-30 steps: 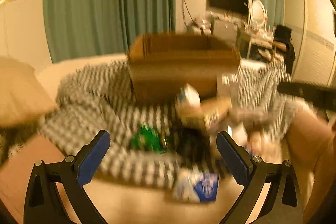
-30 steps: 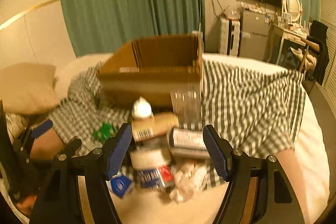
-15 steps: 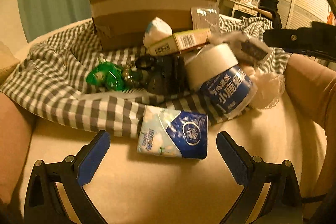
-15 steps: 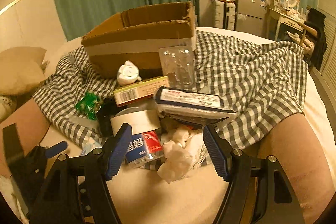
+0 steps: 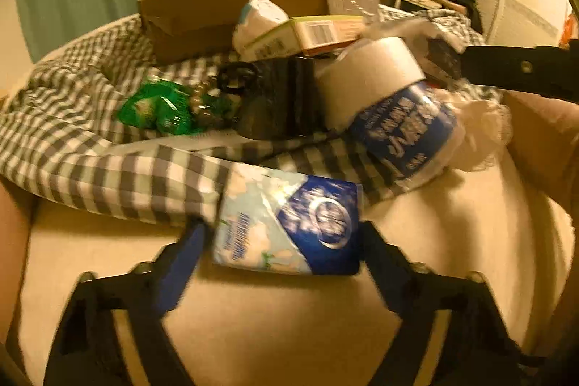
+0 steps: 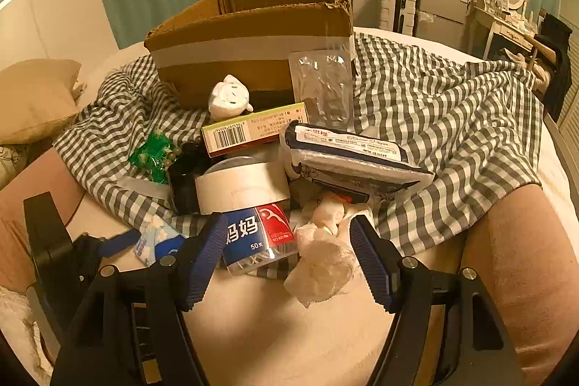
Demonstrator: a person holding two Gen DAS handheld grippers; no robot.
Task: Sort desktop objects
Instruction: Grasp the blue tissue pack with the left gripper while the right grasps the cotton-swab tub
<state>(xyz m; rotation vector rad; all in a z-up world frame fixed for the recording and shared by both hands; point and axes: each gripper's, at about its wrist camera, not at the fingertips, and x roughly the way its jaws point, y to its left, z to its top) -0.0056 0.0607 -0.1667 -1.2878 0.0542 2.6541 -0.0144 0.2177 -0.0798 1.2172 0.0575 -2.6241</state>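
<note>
Closing left jaws around blue-white tissue pack (image 5: 289,227); right jaws wide, empty.

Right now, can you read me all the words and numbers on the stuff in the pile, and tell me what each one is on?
"妈妈" on the floss pick tub, blue part of the label.
"50支" on the same tub, lower down.
Barcode digits and small print on the yellow box: too small to read.
Print on the wipes pack: too small to read.
Writing on the tissue pack: blurred.
</note>
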